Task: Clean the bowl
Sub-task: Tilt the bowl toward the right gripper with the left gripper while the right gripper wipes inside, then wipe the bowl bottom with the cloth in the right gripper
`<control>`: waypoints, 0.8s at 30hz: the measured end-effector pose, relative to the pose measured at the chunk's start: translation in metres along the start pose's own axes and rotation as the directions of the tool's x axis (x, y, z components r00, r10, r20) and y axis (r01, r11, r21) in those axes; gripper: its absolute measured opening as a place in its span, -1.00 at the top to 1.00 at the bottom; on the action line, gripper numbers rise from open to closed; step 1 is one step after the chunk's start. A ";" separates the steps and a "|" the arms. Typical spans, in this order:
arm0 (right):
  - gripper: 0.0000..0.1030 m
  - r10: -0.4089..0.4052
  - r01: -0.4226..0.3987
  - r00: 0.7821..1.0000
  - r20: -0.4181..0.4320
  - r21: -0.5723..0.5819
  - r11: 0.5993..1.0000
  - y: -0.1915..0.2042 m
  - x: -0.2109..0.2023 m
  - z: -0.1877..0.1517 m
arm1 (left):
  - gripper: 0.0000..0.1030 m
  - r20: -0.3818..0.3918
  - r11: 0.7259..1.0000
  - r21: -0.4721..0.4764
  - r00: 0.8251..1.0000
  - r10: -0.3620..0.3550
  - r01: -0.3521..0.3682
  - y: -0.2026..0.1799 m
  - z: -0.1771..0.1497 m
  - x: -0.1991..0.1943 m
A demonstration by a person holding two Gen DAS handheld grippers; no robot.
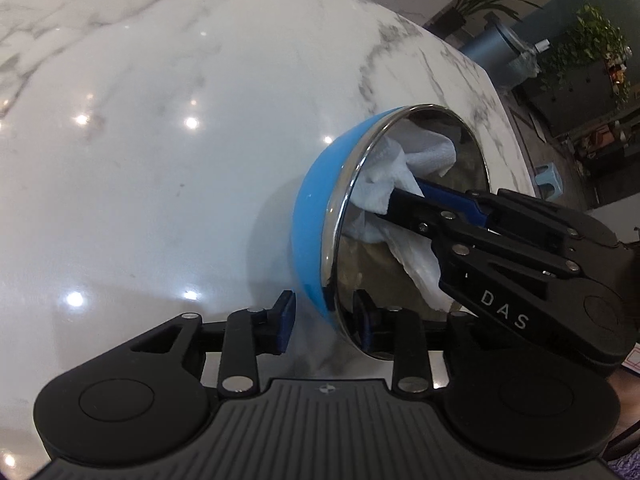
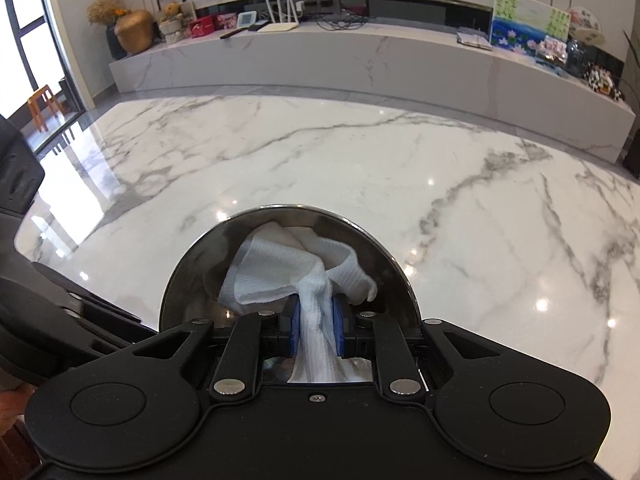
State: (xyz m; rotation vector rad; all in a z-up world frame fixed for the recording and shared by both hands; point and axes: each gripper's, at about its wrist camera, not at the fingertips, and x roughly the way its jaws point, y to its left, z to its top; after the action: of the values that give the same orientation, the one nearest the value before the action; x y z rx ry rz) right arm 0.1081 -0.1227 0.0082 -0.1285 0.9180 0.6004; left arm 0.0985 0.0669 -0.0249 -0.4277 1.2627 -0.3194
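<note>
Two cameras look at one bowl [image 1: 316, 216] from two sides. Only the left wrist view shows its blue outside and how it is tipped up on its edge on the white marble tabletop [image 1: 160, 120]. The shiny inside faces toward 3 o'clock there. Only the right wrist view looks straight into the bowl [image 2: 192, 280], with a long shelf [image 2: 360, 52] far off at 12 o'clock.

In the right wrist view the bottom half of the bowl is hidden behind the black claw. In the left wrist view the paper towel's [image 1: 384, 184] low end is hidden behind the other claw.

The left claw [image 1: 326, 322] sits at 6 o'clock with one blue pad on each side of the bowl's rim, pinching it. The right claw [image 2: 316, 330] points into the bowl, and its pads are squeezed tight on the paper towel [image 2: 296, 272]. From the left, the right claw [image 1: 404, 196] comes in from 4 o'clock.
</note>
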 end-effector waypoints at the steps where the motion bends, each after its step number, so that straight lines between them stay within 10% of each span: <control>1: 0.73 0.001 -0.001 1.000 -0.002 0.001 1.000 0.000 0.001 0.000 | 0.37 0.005 1.000 0.005 1.000 0.005 -0.006 -0.001 0.000 0.000; 10: 0.74 -0.046 0.043 0.997 -0.065 -0.037 0.998 0.006 0.014 -0.006 | 0.45 0.157 0.999 0.035 0.987 0.034 -0.040 -0.006 0.001 -0.027; 24: 0.70 -0.001 -0.032 0.986 -0.169 -0.193 0.981 0.025 0.006 -0.011 | 0.64 0.141 0.996 0.030 0.987 0.081 -0.086 -0.002 -0.003 -0.024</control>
State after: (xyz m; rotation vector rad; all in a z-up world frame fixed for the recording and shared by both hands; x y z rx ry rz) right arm 0.0897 -0.1030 0.0003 -0.3535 1.0231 0.7020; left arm 0.0891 0.0763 -0.0045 -0.3596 1.1331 -0.2365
